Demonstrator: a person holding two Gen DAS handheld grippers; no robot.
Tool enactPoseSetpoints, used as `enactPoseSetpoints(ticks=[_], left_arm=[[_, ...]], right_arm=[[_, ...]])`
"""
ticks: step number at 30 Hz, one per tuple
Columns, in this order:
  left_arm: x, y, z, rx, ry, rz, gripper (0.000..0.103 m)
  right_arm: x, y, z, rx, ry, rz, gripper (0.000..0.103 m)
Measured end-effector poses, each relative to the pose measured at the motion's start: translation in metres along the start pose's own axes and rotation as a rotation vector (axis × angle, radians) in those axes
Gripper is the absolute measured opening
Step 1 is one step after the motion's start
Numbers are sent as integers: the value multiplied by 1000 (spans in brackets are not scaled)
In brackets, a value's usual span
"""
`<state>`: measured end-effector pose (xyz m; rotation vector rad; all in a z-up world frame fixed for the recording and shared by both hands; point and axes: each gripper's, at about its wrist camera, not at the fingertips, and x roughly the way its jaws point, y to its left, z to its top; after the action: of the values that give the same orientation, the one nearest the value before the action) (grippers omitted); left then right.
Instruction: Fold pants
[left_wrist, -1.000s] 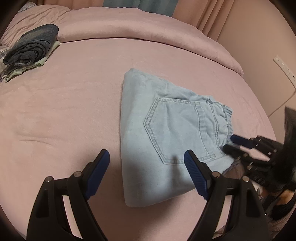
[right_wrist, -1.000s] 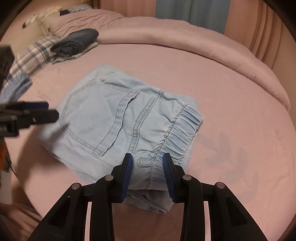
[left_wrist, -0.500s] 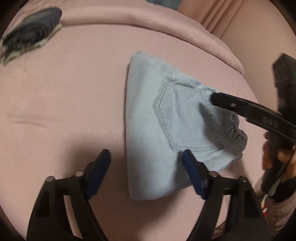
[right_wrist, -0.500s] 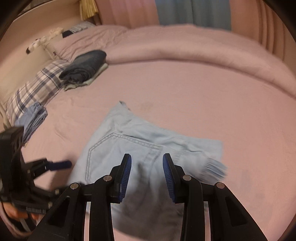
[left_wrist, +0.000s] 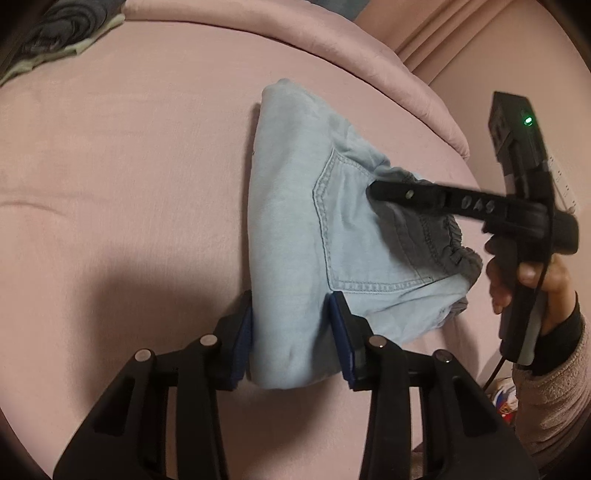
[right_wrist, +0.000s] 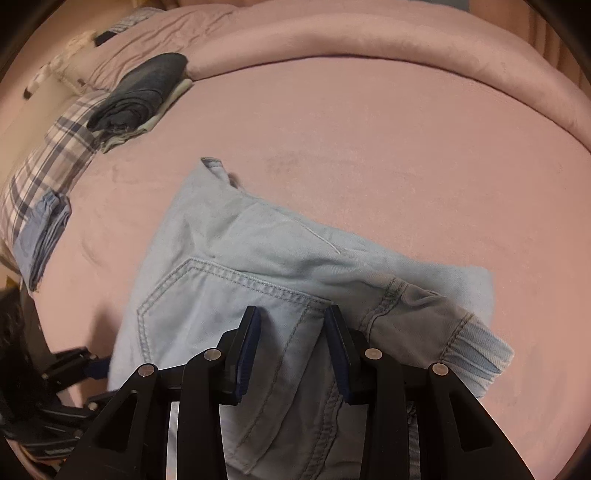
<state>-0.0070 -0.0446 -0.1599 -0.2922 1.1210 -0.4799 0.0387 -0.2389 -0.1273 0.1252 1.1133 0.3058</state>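
Observation:
Folded light-blue jeans (left_wrist: 295, 221) lie on the pink bed, back pocket up. My left gripper (left_wrist: 291, 332) has its jaws around the near folded corner of the jeans, the cloth filling the gap between the blue pads. My right gripper (right_wrist: 291, 347) hovers over the pocket area of the jeans (right_wrist: 258, 295), jaws partly open with nothing between them. In the left wrist view the right gripper (left_wrist: 376, 194) reaches over the elastic waistband from the right, held by a hand (left_wrist: 535, 273). The left gripper shows at the lower left of the right wrist view (right_wrist: 94, 369).
A stack of folded dark and pale clothes (right_wrist: 140, 96) sits at the far left of the bed (right_wrist: 369, 147), also in the left wrist view (left_wrist: 59, 33). A plaid pillow (right_wrist: 48, 162) and a folded blue garment (right_wrist: 40, 240) lie at the left edge. A rolled pink duvet (left_wrist: 295, 40) lines the far side.
My left gripper moved forward and closed from wide open onto the jeans' near corner. My right gripper left the waistband edge, lifted, and moved over the pocket area.

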Motion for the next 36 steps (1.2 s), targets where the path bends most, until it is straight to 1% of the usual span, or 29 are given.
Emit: enactPoseSetpoints(ticks=[2, 5, 10, 12, 13, 17, 19, 22, 24, 26, 28, 31, 32, 34, 36], left_arm=[[0, 1, -1, -5, 4, -10, 41], [0, 0, -1, 0, 4, -11, 41], [0, 1, 0, 7, 1, -23, 41], [0, 3, 0, 9, 3, -27, 41], [0, 3, 1, 9, 4, -28, 41], [1, 3, 3, 16, 5, -27, 41], [0, 4, 4, 25, 5, -21, 41], [-4, 9, 2, 23, 4, -21, 41], [-6, 7, 2, 12, 4, -23, 41], [-8, 7, 3, -3, 2, -23, 41], [-13, 7, 3, -11, -16, -8, 42], [-24, 2, 9, 16, -63, 35, 43], [-27, 1, 13, 25, -76, 41, 44], [-30, -2, 20, 37, -98, 53, 52], [-31, -6, 30, 56, -127, 69, 54]], right_arm=[[-9, 5, 3, -2, -21, 3, 37], [-10, 14, 11, -27, -46, 45, 37], [9, 40, 30, -96, -51, 56, 37], [19, 49, 38, -119, -39, 51, 37], [26, 53, 42, -135, -25, 34, 37], [48, 55, 49, -156, 35, -10, 37], [51, 52, 53, -149, 40, -5, 37], [51, 45, 56, -103, 49, 26, 37], [46, 41, 54, -72, 37, 45, 37], [35, 42, 48, -62, 5, 39, 37], [22, 45, 40, -82, -29, 35, 37], [5, 49, 24, -118, -58, 34, 37], [3, 51, 23, -127, -63, 26, 37], [-4, 52, 11, -140, -69, 10, 37], [-10, 52, -1, -144, -68, 19, 37]])
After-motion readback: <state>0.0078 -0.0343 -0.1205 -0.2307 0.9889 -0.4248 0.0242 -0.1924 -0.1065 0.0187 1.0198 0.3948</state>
